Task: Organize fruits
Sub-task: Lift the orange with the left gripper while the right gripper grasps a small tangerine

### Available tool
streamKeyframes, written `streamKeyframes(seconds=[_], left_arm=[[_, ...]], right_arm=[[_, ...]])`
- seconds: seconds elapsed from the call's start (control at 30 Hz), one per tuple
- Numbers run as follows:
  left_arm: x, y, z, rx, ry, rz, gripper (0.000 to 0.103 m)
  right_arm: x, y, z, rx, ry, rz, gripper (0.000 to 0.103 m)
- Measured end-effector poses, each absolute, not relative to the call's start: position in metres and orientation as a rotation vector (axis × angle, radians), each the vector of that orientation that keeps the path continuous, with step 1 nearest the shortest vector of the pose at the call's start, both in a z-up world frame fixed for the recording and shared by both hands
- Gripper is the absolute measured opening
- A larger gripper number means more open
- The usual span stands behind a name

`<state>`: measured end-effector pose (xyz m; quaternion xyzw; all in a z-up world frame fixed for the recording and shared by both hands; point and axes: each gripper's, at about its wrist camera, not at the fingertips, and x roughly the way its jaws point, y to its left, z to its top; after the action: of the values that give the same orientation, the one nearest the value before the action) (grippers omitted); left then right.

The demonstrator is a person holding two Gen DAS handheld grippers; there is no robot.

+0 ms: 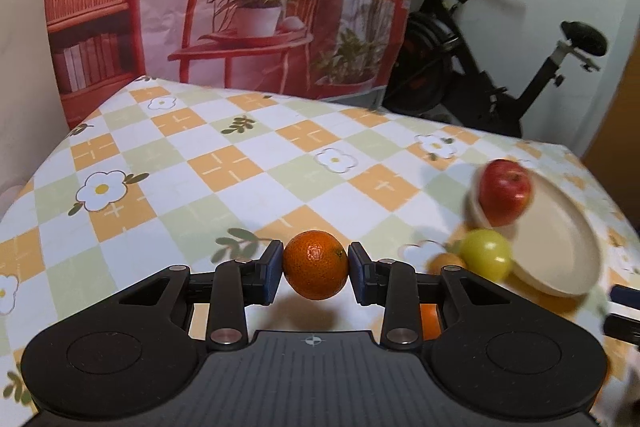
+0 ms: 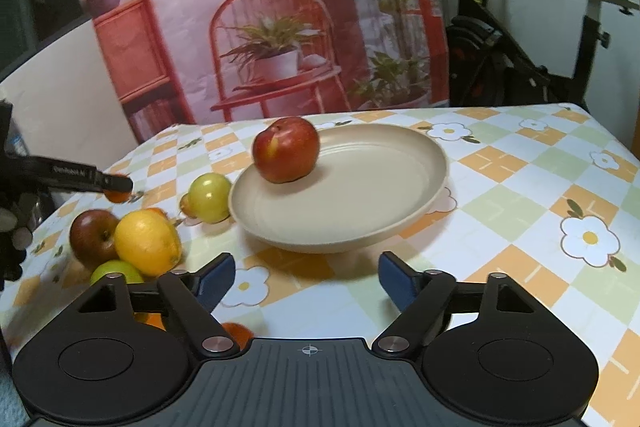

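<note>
My left gripper is shut on an orange mandarin, held a little above the checked tablecloth. Off to its right, a red apple lies in a beige plate, and a green apple touches the plate's near rim. In the right wrist view my right gripper stands open with nothing between its fingers, just in front of the plate with the red apple in it. The left gripper with the mandarin shows at the left.
Left of the plate lie a green apple, a yellow citrus, a dark red apple and another green apple. An orange fruit peeks from under my right gripper. A printed backdrop and an exercise bike stand behind the table.
</note>
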<state>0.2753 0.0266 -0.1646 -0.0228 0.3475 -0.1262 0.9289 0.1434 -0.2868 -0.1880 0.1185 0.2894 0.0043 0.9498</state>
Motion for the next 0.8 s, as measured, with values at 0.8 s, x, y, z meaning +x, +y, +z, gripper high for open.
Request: streamKeyframes(seconds=[0.8], left_arm=[[0.203, -0.003, -0.142, -0.062, 0.655, -0.421, 0.037]], right_arm=[[0.137, -0.234, -0.169, 0.013, 0.687, 0.325, 0.049]])
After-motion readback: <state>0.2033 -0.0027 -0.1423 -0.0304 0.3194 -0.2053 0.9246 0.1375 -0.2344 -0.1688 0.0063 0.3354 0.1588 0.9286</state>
